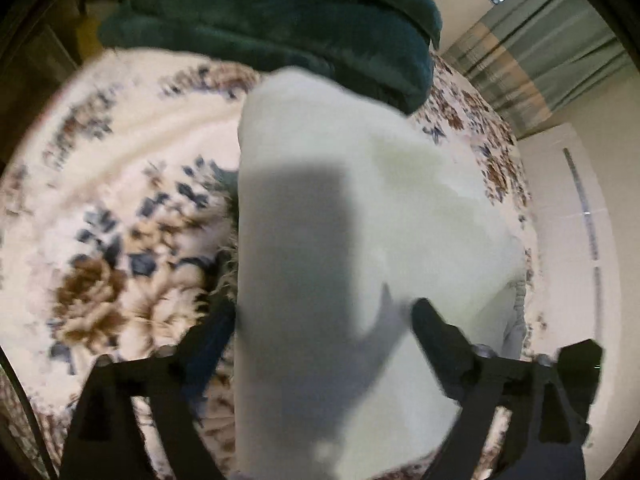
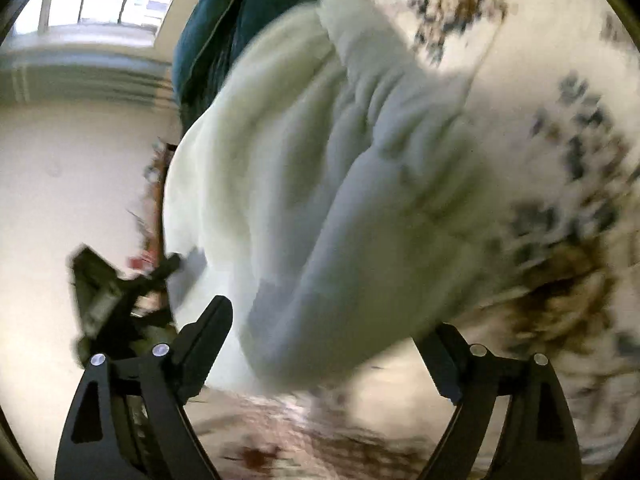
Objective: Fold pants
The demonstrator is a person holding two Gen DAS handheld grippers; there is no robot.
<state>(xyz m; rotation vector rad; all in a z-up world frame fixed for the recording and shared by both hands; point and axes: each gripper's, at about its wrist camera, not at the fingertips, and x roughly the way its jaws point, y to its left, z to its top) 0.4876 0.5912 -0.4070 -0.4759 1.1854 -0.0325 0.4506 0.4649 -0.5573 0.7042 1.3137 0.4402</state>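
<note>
The white pants (image 1: 340, 208) lie on a floral bedspread (image 1: 120, 184), one long band running from near my left gripper (image 1: 324, 312) toward a dark green blanket. The left gripper's fingers stand wide apart on either side of the cloth; it is open. In the right wrist view the pants (image 2: 320, 160) are bunched in soft folds. My right gripper (image 2: 332, 320) is open, its fingers spread around the near end of the cloth, not pinching it. The left gripper (image 2: 120, 288) shows blurred at the left of that view.
A dark green blanket (image 1: 280, 20) lies folded at the far side of the bed. A curtain (image 1: 532, 52) and pale wall stand to the right. A window (image 2: 100, 4) shows in the right wrist view. The bed edge (image 1: 532, 280) runs close by the pants.
</note>
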